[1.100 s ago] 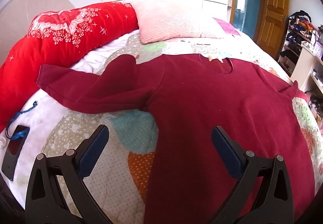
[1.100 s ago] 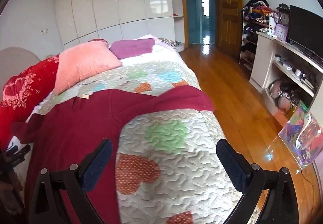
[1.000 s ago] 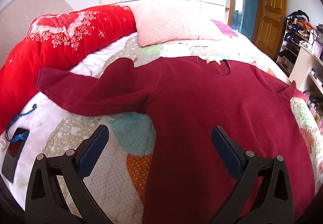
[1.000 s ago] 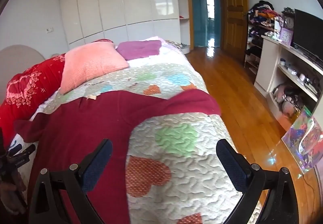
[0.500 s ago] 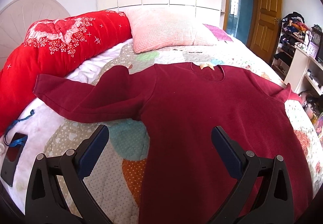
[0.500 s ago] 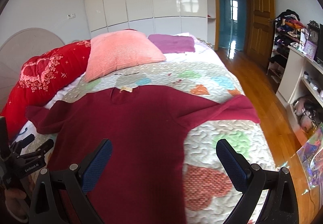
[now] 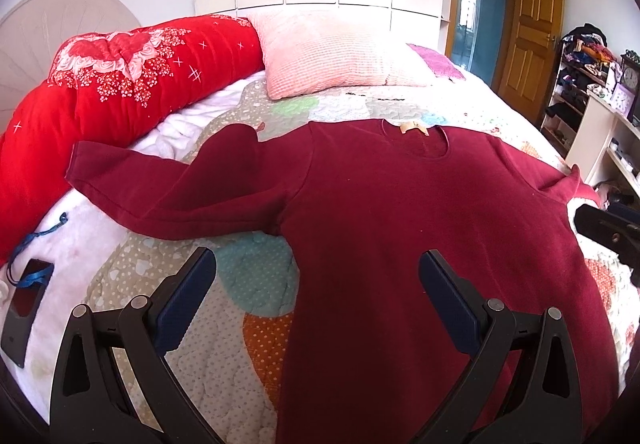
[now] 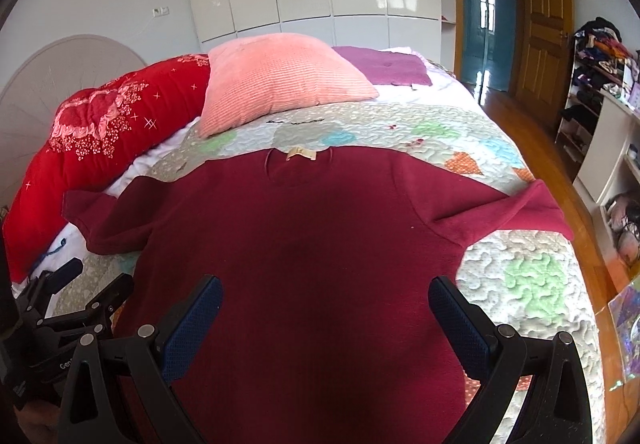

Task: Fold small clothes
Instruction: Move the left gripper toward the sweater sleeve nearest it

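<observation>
A dark red long-sleeved top (image 7: 400,228) (image 8: 312,244) lies flat on the quilted bed, neck with a tan label (image 7: 414,128) toward the pillows. One sleeve (image 7: 168,187) stretches out left; the other sleeve (image 8: 516,211) reaches the bed's right edge. My left gripper (image 7: 316,288) hangs open over the top's lower left side, nothing between its blue pads. Wide open too, my right gripper (image 8: 324,312) hovers above the body of the top. The left gripper (image 8: 80,296) also shows at the left edge of the right wrist view.
A red floral duvet (image 7: 100,91) and a pink pillow (image 7: 336,51) lie at the head of the bed. A dark phone with a blue strap (image 7: 24,300) rests at the left edge. Shelves (image 8: 608,147) and wooden floor (image 8: 532,131) are to the right.
The right wrist view has swung left from the bed's right edge to face the top squarely. The left gripper has risen and pulled back slightly. Both stayed open.
</observation>
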`<action>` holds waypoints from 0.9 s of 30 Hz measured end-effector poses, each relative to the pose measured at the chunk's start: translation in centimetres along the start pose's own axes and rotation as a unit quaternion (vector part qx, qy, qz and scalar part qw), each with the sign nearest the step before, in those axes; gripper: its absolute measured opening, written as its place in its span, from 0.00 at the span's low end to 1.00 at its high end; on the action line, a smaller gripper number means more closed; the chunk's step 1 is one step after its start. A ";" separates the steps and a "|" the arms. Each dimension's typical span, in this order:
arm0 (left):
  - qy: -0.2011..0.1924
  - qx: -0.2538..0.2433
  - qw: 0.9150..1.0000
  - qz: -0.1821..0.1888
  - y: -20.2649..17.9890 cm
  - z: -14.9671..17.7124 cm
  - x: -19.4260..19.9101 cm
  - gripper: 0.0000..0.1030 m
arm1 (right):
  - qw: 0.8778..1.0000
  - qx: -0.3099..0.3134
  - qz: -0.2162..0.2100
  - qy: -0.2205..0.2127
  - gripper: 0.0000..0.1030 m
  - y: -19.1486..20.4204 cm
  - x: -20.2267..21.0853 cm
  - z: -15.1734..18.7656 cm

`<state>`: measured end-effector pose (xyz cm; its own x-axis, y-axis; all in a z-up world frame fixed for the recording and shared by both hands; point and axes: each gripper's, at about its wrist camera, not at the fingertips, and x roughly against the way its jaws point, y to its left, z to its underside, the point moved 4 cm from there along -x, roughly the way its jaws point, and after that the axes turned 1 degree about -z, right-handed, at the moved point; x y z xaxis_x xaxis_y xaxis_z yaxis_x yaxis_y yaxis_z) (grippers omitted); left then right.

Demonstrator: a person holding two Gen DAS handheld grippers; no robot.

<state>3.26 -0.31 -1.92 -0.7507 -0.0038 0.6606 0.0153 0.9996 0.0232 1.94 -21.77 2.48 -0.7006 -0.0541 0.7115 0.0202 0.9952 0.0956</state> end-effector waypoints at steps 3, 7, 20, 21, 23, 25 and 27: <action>0.007 0.002 1.000 -0.005 0.2 0.0 -0.3 0.99 | 1.000 -0.005 -0.008 0.007 0.99 0.5 -0.8 0.1; 0.012 0.010 1.000 -0.014 0.7 0.0 -0.6 0.99 | 1.000 -0.005 -0.012 0.014 0.99 1.4 -2.0 0.3; 0.020 0.044 0.999 -0.019 2.3 0.0 -1.3 0.99 | 0.999 0.017 -0.033 0.031 0.99 4.6 -4.2 0.7; 0.022 0.049 0.998 -0.016 2.3 -0.1 -1.4 0.99 | 0.999 0.018 -0.034 0.032 0.99 4.9 -4.5 0.7; 0.028 0.051 0.998 -0.017 2.6 -0.1 -1.6 0.99 | 0.999 0.020 -0.035 0.035 0.99 5.2 -4.9 0.7; 0.035 0.055 0.998 -0.019 3.0 -0.2 -2.0 0.99 | 0.998 0.021 -0.036 0.038 0.99 5.5 -5.3 0.8; 0.045 0.062 0.997 -0.023 3.8 -0.4 -2.5 0.99 | 0.998 0.020 -0.040 0.043 0.99 5.8 -5.8 0.9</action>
<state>5.48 3.46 -3.13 -0.6864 -0.0474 0.7257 -0.1044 0.9940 -0.0338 5.48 -15.59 -1.72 -0.6344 -0.1379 0.7606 -0.0631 0.9899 0.1269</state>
